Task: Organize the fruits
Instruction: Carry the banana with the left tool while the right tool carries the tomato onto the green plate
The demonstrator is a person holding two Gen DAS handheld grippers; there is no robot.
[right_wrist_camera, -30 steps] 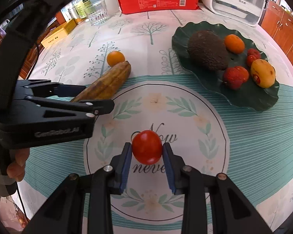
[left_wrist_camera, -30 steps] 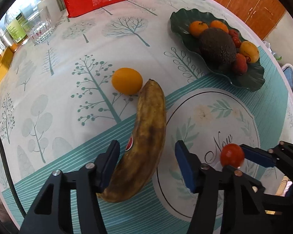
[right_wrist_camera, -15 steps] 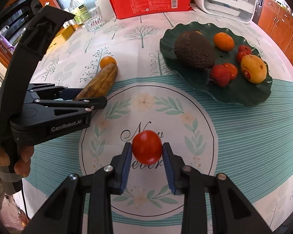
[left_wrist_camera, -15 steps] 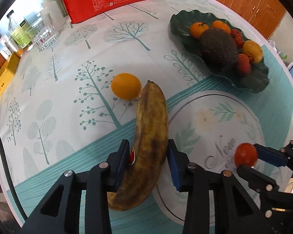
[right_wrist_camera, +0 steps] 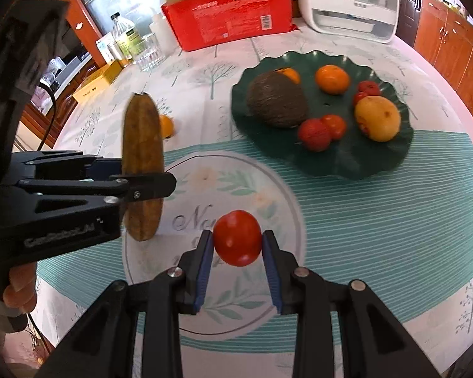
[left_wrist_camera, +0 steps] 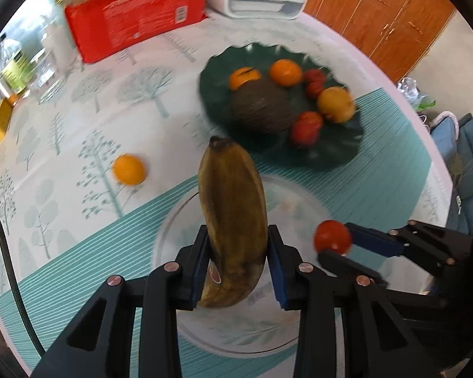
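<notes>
While the left gripper (left_wrist_camera: 236, 264) has its blue-padded fingers (left_wrist_camera: 276, 267) pressed tight on both sides of the brown-spotted banana (left_wrist_camera: 233, 220), the fruit is clear of the table (left_wrist_camera: 63, 220), its tip pointing up and away toward the plate. Over on the right, the right gripper (right_wrist_camera: 236, 252) has its fingers (right_wrist_camera: 269, 261) closed snug around a red tomato (right_wrist_camera: 237, 238), held above the round floral print on the cloth. Just left of it, the banana (right_wrist_camera: 143, 163) stands nearly upright in the other tool. Further out, a lone orange (left_wrist_camera: 130, 170) sits on the table near the banana's tip. Beyond that, the dark green plate (right_wrist_camera: 356, 163) carries a brown avocado (right_wrist_camera: 277, 100), oranges, small red fruits and a yellow mango (right_wrist_camera: 377, 118).
</notes>
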